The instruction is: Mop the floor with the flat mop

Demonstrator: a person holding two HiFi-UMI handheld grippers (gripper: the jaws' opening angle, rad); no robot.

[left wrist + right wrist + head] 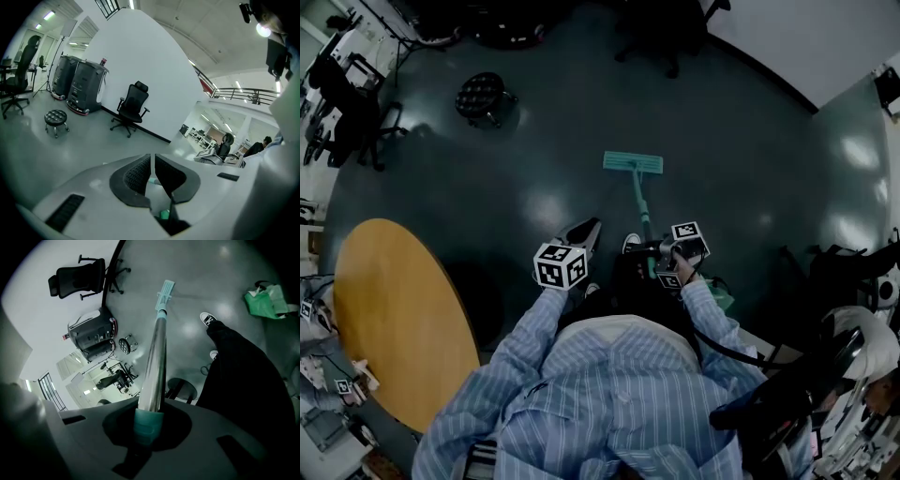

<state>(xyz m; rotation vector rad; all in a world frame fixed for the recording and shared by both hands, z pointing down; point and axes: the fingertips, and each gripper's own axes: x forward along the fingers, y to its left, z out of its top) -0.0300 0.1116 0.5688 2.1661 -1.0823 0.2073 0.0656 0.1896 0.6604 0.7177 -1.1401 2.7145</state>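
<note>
Right gripper view: the mop handle [154,357] is being clamped between the jaws of the right gripper [149,420], the mop head [165,290] lying on the floor [225,277] far ahead of them, while those of the left gripper [153,171] are being pressed together empty, so the handle could be twisted loose when pushed one-sidedly.

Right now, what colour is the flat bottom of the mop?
The mop head is teal green, clearest in the head view.
</note>
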